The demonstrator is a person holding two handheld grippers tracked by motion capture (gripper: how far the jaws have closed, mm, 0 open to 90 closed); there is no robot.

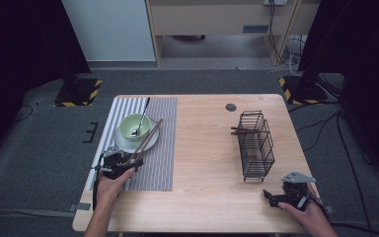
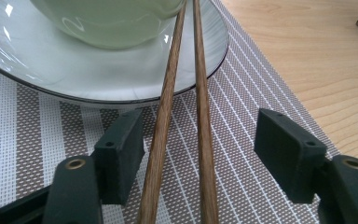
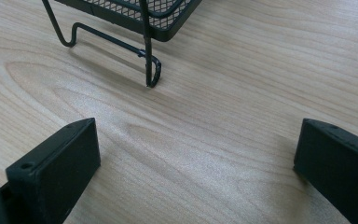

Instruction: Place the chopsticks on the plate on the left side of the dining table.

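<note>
**Left tongs straddling the chopsticks; right tongs standing idle near the basket**

The left gripper (image 2: 198,154) is sitting at the near edge of the brown-and-white striped woven placemat (image 2: 23,140), held in the person's left hand (image 1: 109,186). Its two black jaws are standing apart, and the pair of long brown wooden chopsticks (image 2: 182,140) is running up between them. The left stick is lying just beside the left pad; whether it is touching that pad cannot be told from the left gripper view. The right stick is sitting well clear of the right pad, so the tongs are gripping nothing.

Ahead of these jaws, the chopsticks are leaning over the rim of the round white plate with a thin dark edge (image 2: 74,79) and against the pale green glazed bowl (image 2: 107,23) that is standing on it. In the high view, a metal spoon (image 1: 141,118) is resting in the bowl.

The right gripper (image 3: 196,154) is resting low over the light wooden table (image 3: 242,93) in the person's right hand (image 1: 311,215), with its jaws spread wide and bare tabletop between them. The black wire-mesh basket (image 1: 255,143) is standing just ahead of these jaws, with one wire foot (image 3: 151,70) nearest to them. Brown sticks, probably further chopsticks, are poking from the basket's upper part (image 1: 242,131).
</note>
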